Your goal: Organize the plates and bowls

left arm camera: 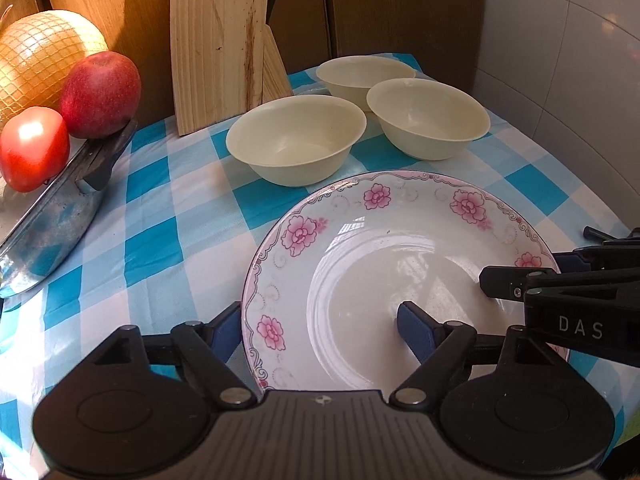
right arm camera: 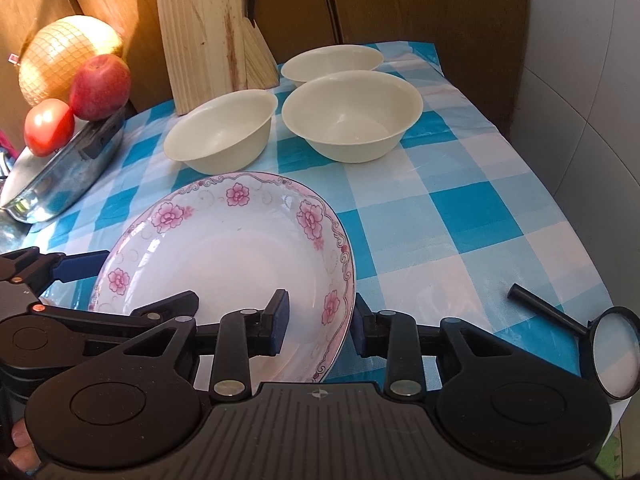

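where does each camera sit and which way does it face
Left wrist: on the left hand-held gripper, facing forward and down at the flowered plate; its fingers straddle the left rim.
Right wrist: on the right hand-held gripper, fingers straddling the plate's right rim; a fingertip shows bottom left.
Shared: plate, three bowls, knife block.

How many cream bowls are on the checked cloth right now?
3. Left bowl sits in front of the knife block, right bowl beside it, back bowl behind, partly hidden. All lie beyond the floral plate; nothing seems stacked inside.
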The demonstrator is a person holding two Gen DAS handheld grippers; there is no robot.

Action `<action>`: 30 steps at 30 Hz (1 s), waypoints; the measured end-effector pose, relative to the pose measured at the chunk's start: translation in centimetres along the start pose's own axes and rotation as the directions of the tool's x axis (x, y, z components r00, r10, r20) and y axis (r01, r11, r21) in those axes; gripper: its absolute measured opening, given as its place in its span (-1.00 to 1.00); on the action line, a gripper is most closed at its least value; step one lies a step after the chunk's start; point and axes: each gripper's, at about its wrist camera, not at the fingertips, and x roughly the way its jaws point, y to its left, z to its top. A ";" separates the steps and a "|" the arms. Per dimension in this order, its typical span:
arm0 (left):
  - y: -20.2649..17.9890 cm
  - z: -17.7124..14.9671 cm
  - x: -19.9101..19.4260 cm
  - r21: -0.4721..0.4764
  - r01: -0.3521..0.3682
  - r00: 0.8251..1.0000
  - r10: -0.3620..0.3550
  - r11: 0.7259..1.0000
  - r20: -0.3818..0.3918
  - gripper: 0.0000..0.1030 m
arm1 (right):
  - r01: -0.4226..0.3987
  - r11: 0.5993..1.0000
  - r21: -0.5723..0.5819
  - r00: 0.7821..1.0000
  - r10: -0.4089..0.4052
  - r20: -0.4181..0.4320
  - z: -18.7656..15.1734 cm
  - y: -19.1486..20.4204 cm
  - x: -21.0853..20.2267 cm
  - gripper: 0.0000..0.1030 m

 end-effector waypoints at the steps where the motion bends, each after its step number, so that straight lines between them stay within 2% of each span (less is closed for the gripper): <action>1: 0.0 0.0 -0.1 -0.002 -0.004 1.000 0.004 1.000 0.003 0.45 | 0.001 1.000 -0.001 1.000 -0.001 0.002 0.0 0.0 0.0 -0.23; 3: 0.1 -0.1 -0.3 -0.010 -0.018 1.000 0.018 1.000 0.004 0.29 | -0.005 1.000 0.017 1.000 0.004 0.002 0.0 -0.3 0.0 -0.27; 5: 0.3 0.1 -0.4 -0.018 -0.027 1.000 0.027 0.999 -0.005 0.21 | -0.011 0.999 0.043 1.000 0.011 0.002 0.1 -0.6 -0.1 -0.31; 12: 1.1 0.3 -0.4 -0.070 -0.018 1.000 0.016 0.997 -0.024 0.09 | -0.013 0.999 0.039 1.000 0.012 0.023 0.3 -0.5 -0.4 -0.34; 17: 0.3 0.0 -0.5 -0.031 -0.044 0.999 0.044 0.999 -0.008 0.07 | -0.004 0.999 0.037 1.000 0.003 0.029 0.5 -0.5 -0.3 -0.37; 27: 0.2 -0.5 -0.5 0.003 -0.044 0.999 0.044 0.999 0.029 0.08 | -0.015 0.998 0.060 1.000 0.015 0.000 0.4 -1.0 0.1 -0.37; 30: -0.2 -0.8 -0.6 0.032 -0.064 0.997 0.062 0.997 0.052 0.11 | -0.016 0.999 0.046 1.000 0.016 0.001 0.2 -0.9 -0.1 -0.37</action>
